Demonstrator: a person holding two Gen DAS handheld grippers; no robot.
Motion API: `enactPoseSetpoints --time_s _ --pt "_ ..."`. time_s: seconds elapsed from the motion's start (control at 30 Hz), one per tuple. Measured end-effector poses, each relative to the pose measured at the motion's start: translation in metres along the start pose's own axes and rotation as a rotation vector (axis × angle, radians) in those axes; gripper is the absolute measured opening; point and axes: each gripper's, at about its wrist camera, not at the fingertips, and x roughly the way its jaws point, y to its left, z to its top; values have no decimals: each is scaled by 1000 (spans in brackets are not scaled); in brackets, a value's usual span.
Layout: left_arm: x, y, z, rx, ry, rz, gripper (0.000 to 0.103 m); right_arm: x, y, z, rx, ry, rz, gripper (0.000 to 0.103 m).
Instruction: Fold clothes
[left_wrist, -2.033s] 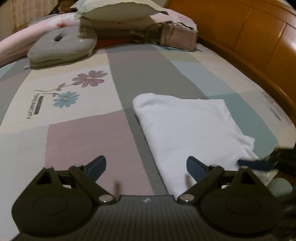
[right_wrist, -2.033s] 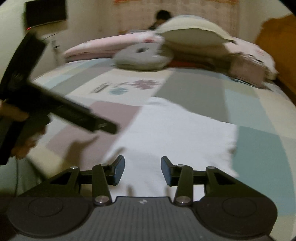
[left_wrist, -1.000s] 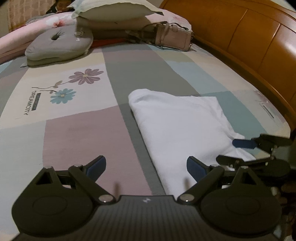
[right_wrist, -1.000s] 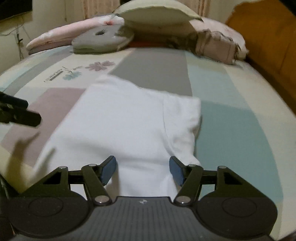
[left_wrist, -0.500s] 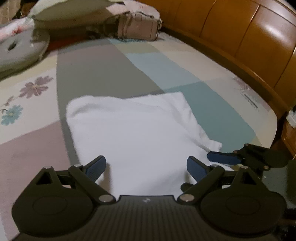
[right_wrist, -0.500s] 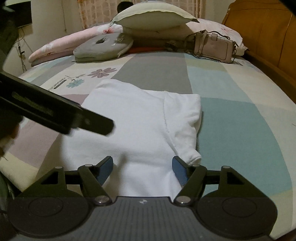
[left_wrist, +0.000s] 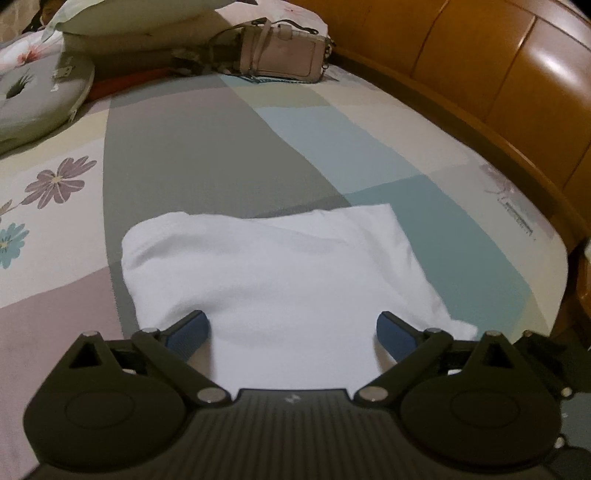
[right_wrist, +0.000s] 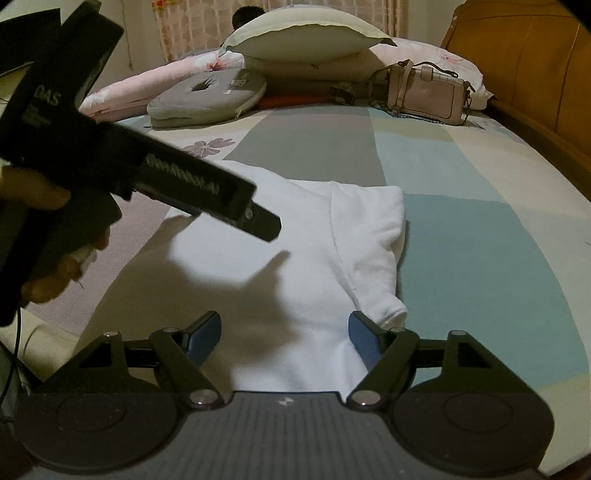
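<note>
In the left wrist view, the left claw (left_wrist: 291, 328) stands wide open, its two blue pads spread apart above the near edge of a white garment (left_wrist: 280, 273). Nothing is pinched between the pads; the cloth lies under the gap. The garment is partly folded and rests flat on the bed (left_wrist: 207, 147), on a patchwork sheet of grey, teal, cream and mauve blocks. Its rounded corner sits on the left over the grey strip, and a sleeve end trails out at the lower right onto the teal block. Far back, a pale pink handbag (left_wrist: 284, 55) lies near the wooden headboard (left_wrist: 517, 85), and a grey ring cushion (left_wrist: 33, 99) sits at the left edge. Flower prints (left_wrist: 59, 182) mark the cream block.

In the right wrist view, the right claw (right_wrist: 284, 339) is opening, its blue pads set apart on either side of the garment's near hem and not pressing on it. The white garment (right_wrist: 303, 251) runs away from the camera, with a folded sleeve (right_wrist: 373, 251) lying along its right side, its cuff just beside the right pad. The left claw's black body (right_wrist: 177, 184) reaches in from the upper left, held by a hand (right_wrist: 44, 251), and throws a shadow across the cloth. A pillow (right_wrist: 306, 37), the cushion (right_wrist: 207, 96) and the handbag (right_wrist: 428, 92) line the far end of the bed (right_wrist: 480, 229).
</note>
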Motion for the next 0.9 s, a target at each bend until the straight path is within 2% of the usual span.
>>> enactPoseSetpoints --time_s 0.17,0.33,0.47,0.67,0.83,0.9 --pt "-33 7 -10 -3 -50 32 98 -4 -2 3 21 -3 10 81" --pt "-63 27 -22 -73 -99 87 98 -15 -3 19 38 -58 37 83" --pt "-72 39 -25 -109 -102 116 98 -1 -5 37 39 -69 53 83" --pt "-74 47 -32 -129 -97 106 98 23 -24 33 123 -22 66 83" --pt "-64 53 -35 -164 -82 72 98 11 -27 29 135 -12 33 83" --pt "-61 53 -36 -171 -81 59 98 5 -28 29 148 -25 46 84"
